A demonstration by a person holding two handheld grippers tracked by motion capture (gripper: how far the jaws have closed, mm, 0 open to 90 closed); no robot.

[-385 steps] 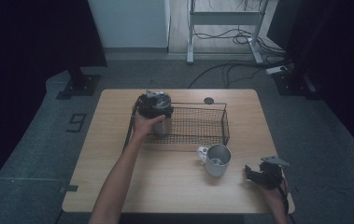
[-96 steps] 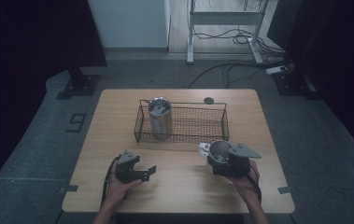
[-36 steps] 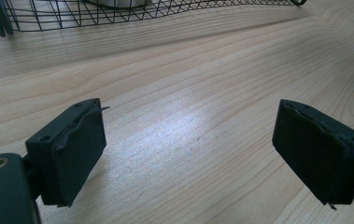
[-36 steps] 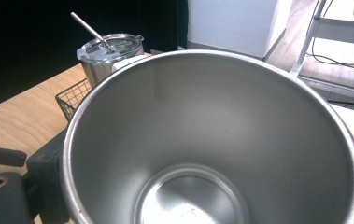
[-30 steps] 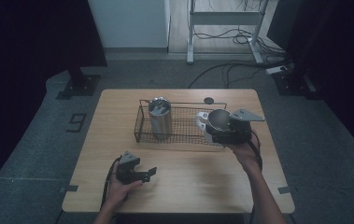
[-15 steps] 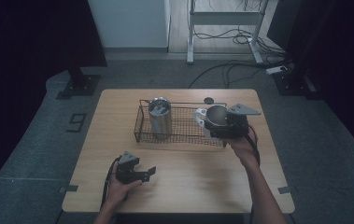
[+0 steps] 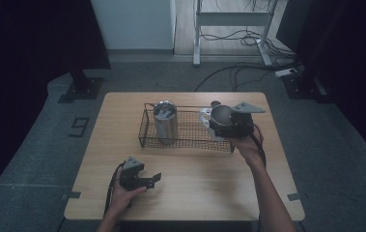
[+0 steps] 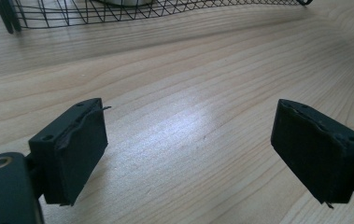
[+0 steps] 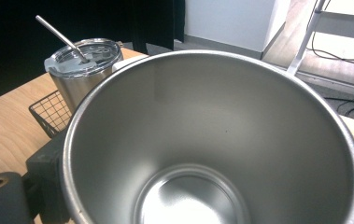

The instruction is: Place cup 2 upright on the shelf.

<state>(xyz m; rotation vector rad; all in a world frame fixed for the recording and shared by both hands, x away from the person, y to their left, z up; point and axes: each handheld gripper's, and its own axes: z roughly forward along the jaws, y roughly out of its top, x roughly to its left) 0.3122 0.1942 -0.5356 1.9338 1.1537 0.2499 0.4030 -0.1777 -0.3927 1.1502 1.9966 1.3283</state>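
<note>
Since the shot a second back, the right hand-held gripper (image 7: 229,126) has slid the steel mug (image 7: 220,116) a touch further along over the right end of the wire basket (image 7: 190,140); the other hand hasn't budged.

Nearest to the person, the left hand-held gripper (image 8: 191,149) rests low over the bench (image 7: 195,188), jaws standing apart with nothing but bare wood between them. So no help from that side if things go sideways.

Further out, the mug sits clamped in the right jaws, mouth up, hanging above the basket's right end with its white handle (image 7: 204,118) pointing towards the tumbler. From the right gripper view you can't see the mug's bottom or the basket rim under it, and that's my worry: bring it down blind and the base could catch the wire rim, tip, or drag the whole basket.

Farthest along, the lidded tumbler (image 9: 83,63) with its straw (image 9: 58,35) stands in the basket's left end. Drift too far that way and the handle could knock it over.
</note>
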